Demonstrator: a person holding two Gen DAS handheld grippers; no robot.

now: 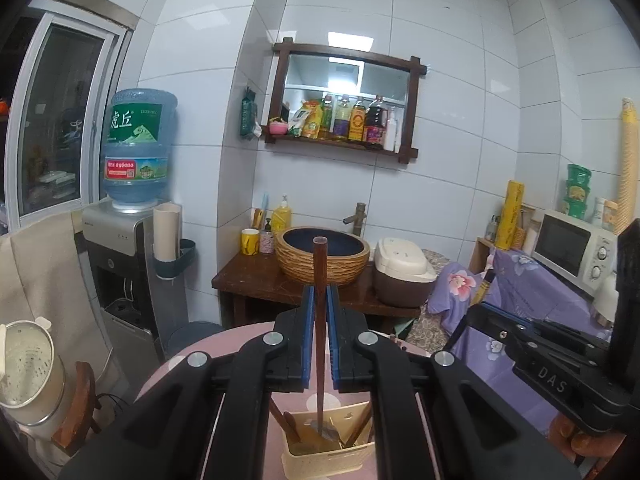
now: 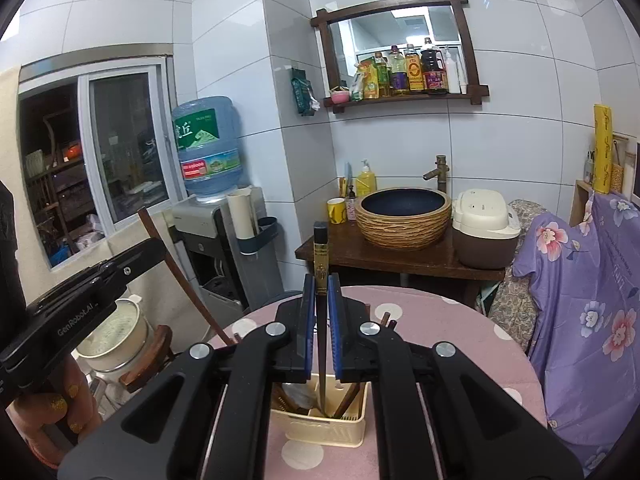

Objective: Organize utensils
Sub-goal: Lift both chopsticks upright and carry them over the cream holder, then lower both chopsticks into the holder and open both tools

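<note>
My left gripper [image 1: 319, 300] is shut on a dark brown wooden chopstick [image 1: 319, 320] held upright; its lower end reaches into the cream utensil box [image 1: 320, 458] below. My right gripper [image 2: 320, 292] is shut on a black chopstick with a gold band [image 2: 321, 264], also upright, its tip down in the same cream box [image 2: 320, 424]. The box holds several wooden utensils and stands on the pink dotted round table [image 2: 440, 332]. The right gripper's body shows at the right of the left wrist view [image 1: 560, 360]; the left one, with its brown chopstick, shows at the left of the right wrist view [image 2: 80, 312].
More chopstick ends [image 2: 388, 320] lie on the table behind the box. Behind it stand a wooden counter with a woven basin [image 2: 404, 216] and rice cooker [image 2: 484, 228], a water dispenser [image 2: 212, 216], a purple floral cloth [image 2: 580, 300], a microwave [image 1: 572, 252] and a white kettle [image 1: 28, 372].
</note>
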